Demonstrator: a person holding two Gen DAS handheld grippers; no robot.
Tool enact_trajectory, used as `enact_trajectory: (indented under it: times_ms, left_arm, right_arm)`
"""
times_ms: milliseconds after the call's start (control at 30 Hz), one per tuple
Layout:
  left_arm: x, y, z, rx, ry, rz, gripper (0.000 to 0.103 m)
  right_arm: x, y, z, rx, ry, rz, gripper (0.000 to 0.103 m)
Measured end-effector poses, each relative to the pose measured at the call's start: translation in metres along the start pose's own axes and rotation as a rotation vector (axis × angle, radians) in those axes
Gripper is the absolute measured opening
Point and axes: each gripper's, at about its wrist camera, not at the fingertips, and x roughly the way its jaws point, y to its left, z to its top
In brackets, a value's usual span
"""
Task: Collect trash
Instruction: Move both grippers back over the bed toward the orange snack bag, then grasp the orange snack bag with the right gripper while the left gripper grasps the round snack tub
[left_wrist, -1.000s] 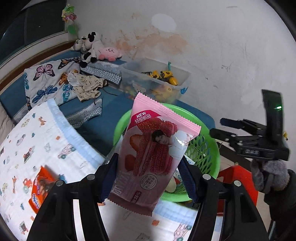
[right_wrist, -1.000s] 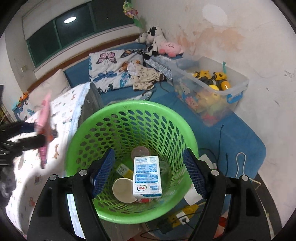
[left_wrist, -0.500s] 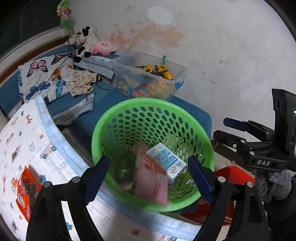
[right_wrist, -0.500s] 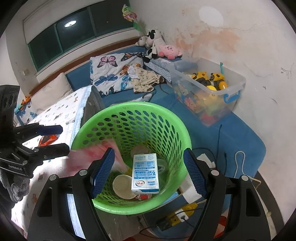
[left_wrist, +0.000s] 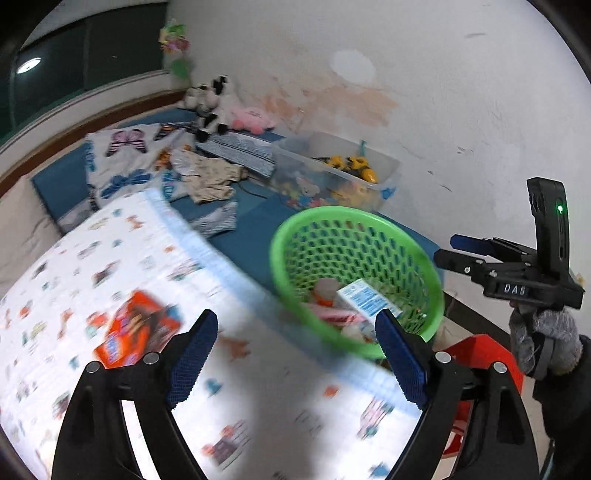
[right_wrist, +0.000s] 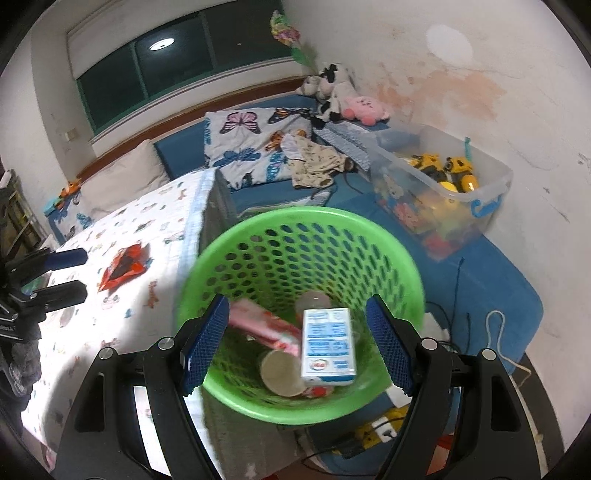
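Both the left gripper (left_wrist: 293, 356) and right gripper (right_wrist: 295, 341) are held wide apart and empty, while the pink snack wrapper (right_wrist: 264, 326) is seen inside the green basket (right_wrist: 236, 236) beside a milk carton (right_wrist: 328, 347), and an orange packet (left_wrist: 135, 330) lies on the patterned blanket (left_wrist: 110, 236).

Ahead of the hand-held gripper, a clear toy bin (right_wrist: 443, 184) sits against the stained wall (right_wrist: 461, 85); plush toys (right_wrist: 332, 92) and butterfly pillow (right_wrist: 251, 144) lie farther left.
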Motion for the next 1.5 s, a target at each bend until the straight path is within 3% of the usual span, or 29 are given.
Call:
enact_trajectory:
  times_ms: [300, 433, 667, 967, 1267, 1500]
  left_arm:
    - [-0.054, 0.069, -0.054, -0.111, -0.012, 0.167, 0.084]
    - [-0.074, 0.107, -0.083, -0.152, -0.004, 0.286, 0.086]
    - [-0.088, 0.169, -0.132, -0.207, 0.067, 0.399, 0.090]
    - [-0.084, 0.211, -0.160, -0.291, 0.091, 0.370, 0.091]
    - [-0.065, 0.214, -0.162, -0.257, 0.123, 0.395, 0.091]
    - [-0.058, 0.219, -0.164, -0.284, 0.137, 0.393, 0.075]
  right_arm:
    - [0.015, 0.049, 0.002, -0.064, 0.027, 0.081, 0.077]
    - [0.024, 0.075, 0.004, -0.105, 0.043, 0.115, 0.077]
    - [0.036, 0.116, 0.005, -0.163, 0.065, 0.165, 0.077]
    - [0.056, 0.167, 0.005, -0.233, 0.104, 0.219, 0.077]
    - [0.080, 0.209, 0.000, -0.278, 0.146, 0.260, 0.077]
    - [0.104, 0.231, 0.002, -0.283, 0.175, 0.275, 0.077]
